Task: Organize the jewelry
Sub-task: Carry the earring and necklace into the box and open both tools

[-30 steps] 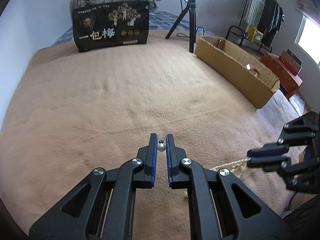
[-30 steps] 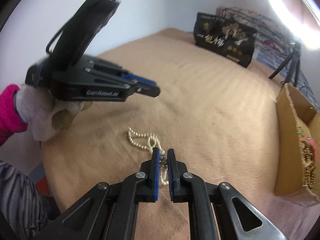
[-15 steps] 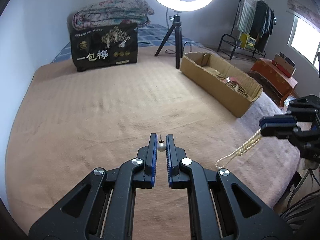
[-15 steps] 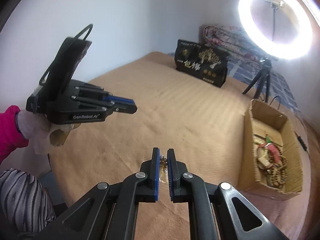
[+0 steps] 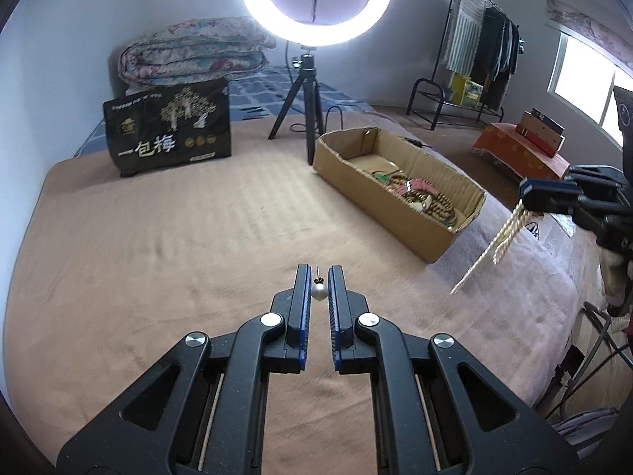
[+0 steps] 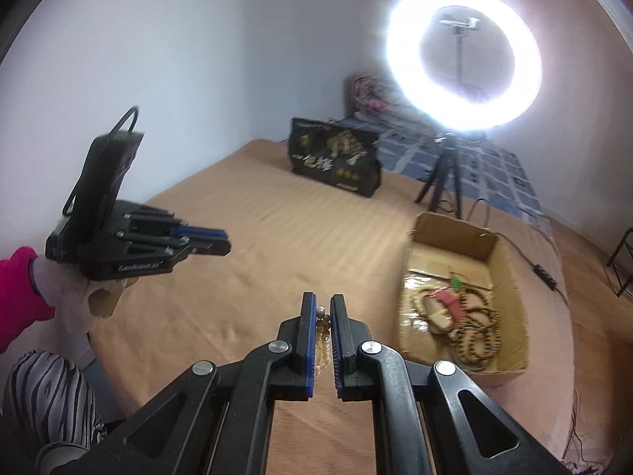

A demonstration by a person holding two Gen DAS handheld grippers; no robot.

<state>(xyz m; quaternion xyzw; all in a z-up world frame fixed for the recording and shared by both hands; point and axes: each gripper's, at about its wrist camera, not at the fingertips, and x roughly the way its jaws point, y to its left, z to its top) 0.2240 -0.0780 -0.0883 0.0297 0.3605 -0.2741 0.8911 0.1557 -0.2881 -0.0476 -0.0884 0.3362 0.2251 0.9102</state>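
My left gripper (image 5: 318, 277) is shut on a small pearl earring (image 5: 318, 291) and holds it above the tan bed cover. My right gripper (image 6: 323, 308) is shut on a pearl necklace (image 6: 322, 330), which hangs down between its fingers. In the left wrist view the necklace (image 5: 500, 239) dangles in the air from the right gripper (image 5: 532, 194), right of the cardboard box (image 5: 431, 233). The box (image 6: 510, 277) holds several bead strings and bracelets (image 6: 470, 320). The left gripper (image 6: 213, 239) shows at the left of the right wrist view.
A black printed bag (image 5: 168, 128) stands at the far end of the bed. A ring light on a tripod (image 5: 306, 114) stands behind the box. A folded quilt (image 5: 194, 51) lies beyond the bag. A clothes rack (image 5: 478, 59) and a low red cabinet (image 5: 518, 150) are at the right.
My right gripper has lifted the pearl necklace off the bed cover and raised it toward the box. My left gripper has also risen, still holding the earring.
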